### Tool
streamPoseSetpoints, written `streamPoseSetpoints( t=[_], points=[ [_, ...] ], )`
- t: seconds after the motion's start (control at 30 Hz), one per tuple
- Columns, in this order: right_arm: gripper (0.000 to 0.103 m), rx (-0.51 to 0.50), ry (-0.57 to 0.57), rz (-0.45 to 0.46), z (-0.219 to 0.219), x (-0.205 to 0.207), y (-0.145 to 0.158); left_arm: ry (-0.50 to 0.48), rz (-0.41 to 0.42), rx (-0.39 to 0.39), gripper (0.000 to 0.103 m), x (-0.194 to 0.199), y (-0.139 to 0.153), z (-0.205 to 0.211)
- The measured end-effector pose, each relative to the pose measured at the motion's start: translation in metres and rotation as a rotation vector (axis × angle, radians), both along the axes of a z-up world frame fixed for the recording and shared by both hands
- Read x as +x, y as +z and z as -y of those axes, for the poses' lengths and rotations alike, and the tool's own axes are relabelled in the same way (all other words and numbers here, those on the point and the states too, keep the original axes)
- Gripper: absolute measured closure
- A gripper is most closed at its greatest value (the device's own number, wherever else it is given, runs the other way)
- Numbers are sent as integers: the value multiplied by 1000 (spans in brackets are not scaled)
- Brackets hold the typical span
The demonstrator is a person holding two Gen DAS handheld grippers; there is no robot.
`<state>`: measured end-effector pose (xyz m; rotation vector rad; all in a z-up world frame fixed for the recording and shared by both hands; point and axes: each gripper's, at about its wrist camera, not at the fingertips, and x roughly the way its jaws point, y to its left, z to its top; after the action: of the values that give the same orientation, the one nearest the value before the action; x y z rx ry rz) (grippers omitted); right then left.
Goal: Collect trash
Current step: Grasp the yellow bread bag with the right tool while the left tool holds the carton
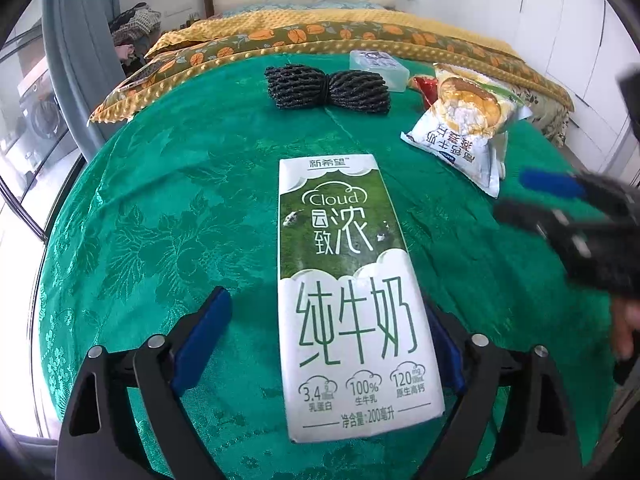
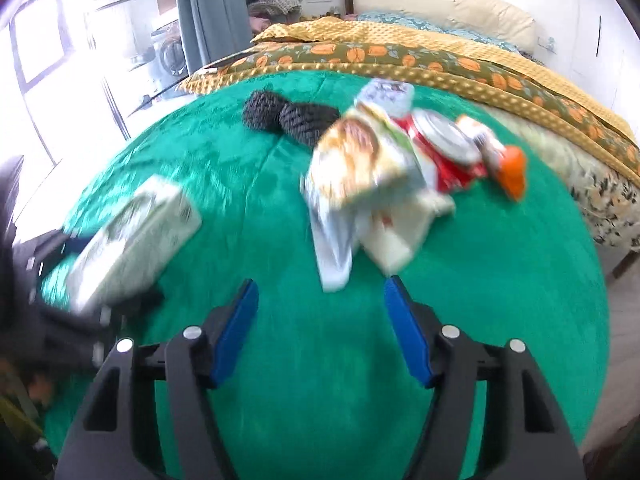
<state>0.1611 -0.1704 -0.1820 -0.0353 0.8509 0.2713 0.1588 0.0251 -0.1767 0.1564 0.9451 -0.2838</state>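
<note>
Through my left camera I see the left hand-held gripper (image 1: pixel 326 340) with its jaws spread wide, and the milk carton (image 1: pixel 352 292) lying flat on the green cloth (image 1: pixel 160 200) between them. The left blue pad (image 1: pixel 202 338) stands clear of the carton with cloth showing in the gap; the right pad is mostly hidden behind the carton's edge, so I cannot tell whether it touches. The carton's top end points away from the left hand-held gripper.

Farther ahead of it lies a black foam net (image 1: pixel 328 87) pinched in the middle, and beyond that a clear plastic box (image 1: pixel 378 69). Ahead and to its right is a white snack bag (image 1: pixel 464 128) with a red wrapper (image 1: pixel 424 87) peeking out behind it. The right hand-held gripper (image 1: pixel 568 216) comes in blurred at the right side, with part of a hand (image 1: pixel 626 328) below it.

Through my right camera, which is smeared by motion, the right hand-held gripper (image 2: pixel 322 330) is partly open with only bare green cloth between its blue pads (image 2: pixel 236 332); it holds nothing. Just ahead of it lies the snack bag, on a heap with the red wrapper and an orange-tipped piece (image 2: pixel 514 172). The milk carton sits to its left, beside the dark shape of the left hand-held gripper. A bed (image 1: pixel 360 36) with a yellow blanket lies beyond the cloth.
</note>
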Motion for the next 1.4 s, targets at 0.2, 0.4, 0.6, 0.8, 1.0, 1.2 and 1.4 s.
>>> streamPoseSetpoints(
  t=[0.2,0.4,0.6,0.8,1.0,1.2,1.4],
  points=[
    [54,38,-62,-9,-2,44,-7,1,-3,-6,13,1,0,-2],
    [85,146,-30,-32,8,36,3,1,-3,-6,13,1,0,-1],
    [85,312,216,-262,31,-11,18,2,-6,-5,13,1,0,-1],
    [76,157,270,-418,65,-33,3,2,-6,-6,13,1,0,-1],
    [29,113,3,-260,104,-38,11,2,-6,-6,13,1,-1,-2],
    [13,134,-74,-19,71,-69,39,2,-7,-6,12,1,-1,-2],
    [12,-33,-38,-39,34,-53,7,2,-7,-6,12,1,-1,-2]
  ],
)
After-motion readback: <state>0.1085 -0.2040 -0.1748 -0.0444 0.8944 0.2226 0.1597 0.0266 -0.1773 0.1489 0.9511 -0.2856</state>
